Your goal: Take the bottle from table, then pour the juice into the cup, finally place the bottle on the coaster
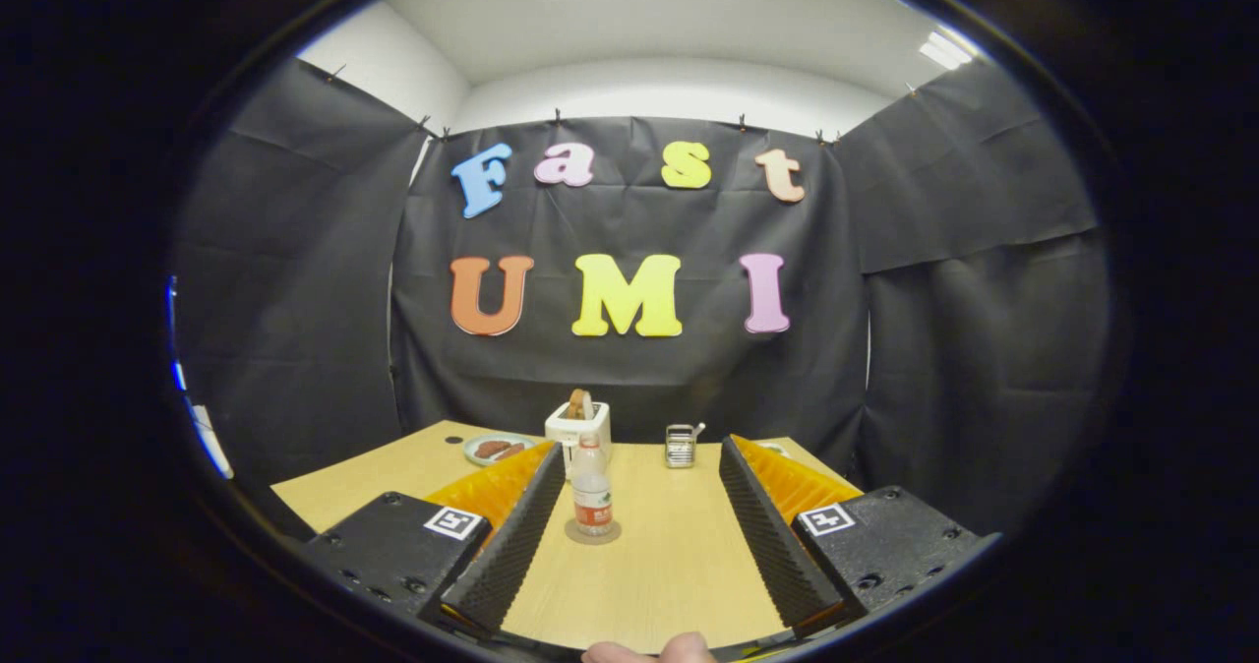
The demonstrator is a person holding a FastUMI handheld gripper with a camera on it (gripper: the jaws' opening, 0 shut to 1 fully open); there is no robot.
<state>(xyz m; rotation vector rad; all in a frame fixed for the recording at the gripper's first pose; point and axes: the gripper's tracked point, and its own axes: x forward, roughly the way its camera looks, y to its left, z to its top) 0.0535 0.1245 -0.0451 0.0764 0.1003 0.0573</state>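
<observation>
Jaws: spread wide, holding nothing.
Bottle (591,486): upright on the coaster (593,533), between the fingers, nearer the left one.
Toaster (578,424): behind it on the tabletop (669,565).

The gripper (641,466) is held with its fingers spread wide, nothing touched by either. Between them, nearer the left finger, the bottle (591,487) is seen upright on the coaster (593,532) on the table (679,555). Beyond stand a toaster (578,425), a plate (498,449) and a cup (680,445).
</observation>
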